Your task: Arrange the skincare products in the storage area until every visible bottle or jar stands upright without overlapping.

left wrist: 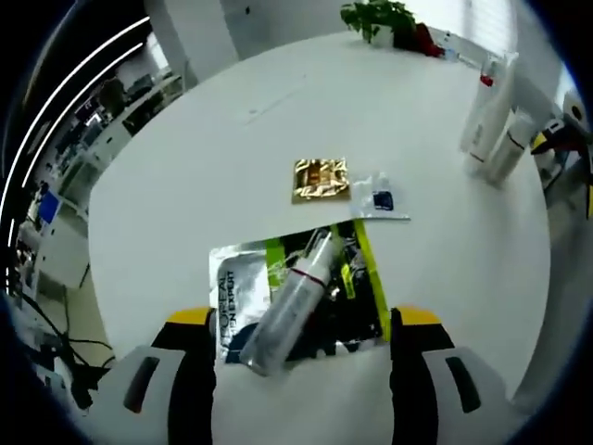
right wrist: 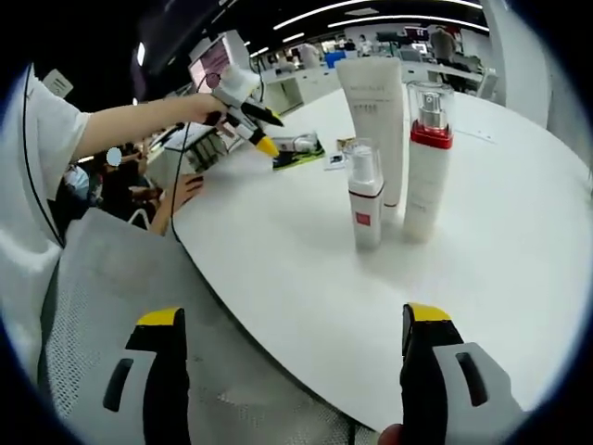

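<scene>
Skincare bottle [left wrist: 289, 311] lies on its side across flat sachets [left wrist: 243, 292] between the left gripper's [left wrist: 302, 348] spread jaws. Over in the right gripper view, three upright bottles [right wrist: 366, 199] stand together on the white table [right wrist: 306, 278] beyond the right gripper [right wrist: 296, 348], also spread wide and empty.
</scene>
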A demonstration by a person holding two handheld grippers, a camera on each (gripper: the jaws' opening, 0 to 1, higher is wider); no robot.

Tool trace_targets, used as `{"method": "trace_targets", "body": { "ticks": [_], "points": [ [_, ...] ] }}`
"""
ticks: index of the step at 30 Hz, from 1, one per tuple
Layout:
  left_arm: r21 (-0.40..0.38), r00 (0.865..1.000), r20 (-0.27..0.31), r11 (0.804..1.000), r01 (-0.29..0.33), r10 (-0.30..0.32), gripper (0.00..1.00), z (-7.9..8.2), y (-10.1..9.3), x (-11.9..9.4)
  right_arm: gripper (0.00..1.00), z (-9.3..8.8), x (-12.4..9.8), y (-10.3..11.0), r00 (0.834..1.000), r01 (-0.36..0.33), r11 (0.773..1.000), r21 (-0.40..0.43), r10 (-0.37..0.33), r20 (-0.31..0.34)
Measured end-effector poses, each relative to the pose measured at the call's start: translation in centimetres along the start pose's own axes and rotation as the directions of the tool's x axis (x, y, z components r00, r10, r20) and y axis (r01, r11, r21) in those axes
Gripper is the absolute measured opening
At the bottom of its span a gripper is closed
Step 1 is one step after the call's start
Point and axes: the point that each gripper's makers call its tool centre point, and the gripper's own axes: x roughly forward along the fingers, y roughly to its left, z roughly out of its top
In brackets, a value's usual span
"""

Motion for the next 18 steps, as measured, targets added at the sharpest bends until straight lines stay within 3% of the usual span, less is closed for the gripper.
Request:
{"method": "trace_targets", "body": {
  "ticks": [4,9,18],
  "points": [
    [0.029,0.999,-0.039,0.999,0.027,-0.026,0.67,-0.2,0.4,1.3,0.96,-0.1,0.0,0.0,1.0,0.002,1.0,0.008,-0.002,-0.003],
    [0.078,0.994,-0.095,0.995,0.062,-0.054,0.61,-0.7,-0.1,1.1,0.96,-0.3,0.1,0.1,1.0,0.002,1.0,0.007,-0.002,-0.016],
    [0.137,0.985,-0.152,0.985,0.104,-0.083,0.46,-1.0,0.2,2.2,0.96,-1.1,0.3,0.4,0.998,0.002,0.998,-0.061,-0.007,-0.067]
  ]
}}
